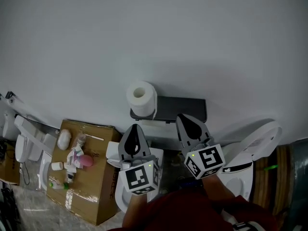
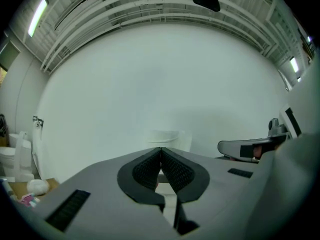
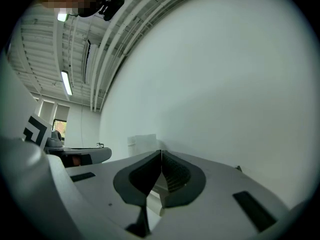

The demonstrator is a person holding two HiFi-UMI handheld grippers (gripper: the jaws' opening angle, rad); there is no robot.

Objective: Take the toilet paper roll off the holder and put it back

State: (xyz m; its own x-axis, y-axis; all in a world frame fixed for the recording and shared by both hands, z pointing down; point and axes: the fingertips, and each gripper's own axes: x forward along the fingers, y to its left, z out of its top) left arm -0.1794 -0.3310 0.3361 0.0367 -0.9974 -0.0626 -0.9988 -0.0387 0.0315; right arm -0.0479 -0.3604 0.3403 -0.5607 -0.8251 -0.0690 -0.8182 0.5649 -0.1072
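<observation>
A white, soft-looking toilet paper roll [image 1: 142,98], its hollow core showing, sits on the left end of a dark holder with a flat rectangular shelf [image 1: 182,109], fixed to a plain white wall [image 1: 154,37]. Below it, the left gripper [image 1: 135,130] and the right gripper [image 1: 186,120] point towards the wall side by side, both clear of the roll. Each has its ribbed black pads pressed tip to tip, with nothing caught between them. Each grey, smooth-shelled gripper carries a cube with black-and-white square markers [image 1: 140,179]. These patterns are the only print that shows clearly. A dark mark on the side of the taped brown cardboard box [image 1: 91,196] at lower left is too small to read. On the box top lie a rounded pink object [image 1: 86,161] and a white oval one [image 1: 64,139]. A glossy white toilet with its lid raised [image 1: 252,150] stands at right.
</observation>
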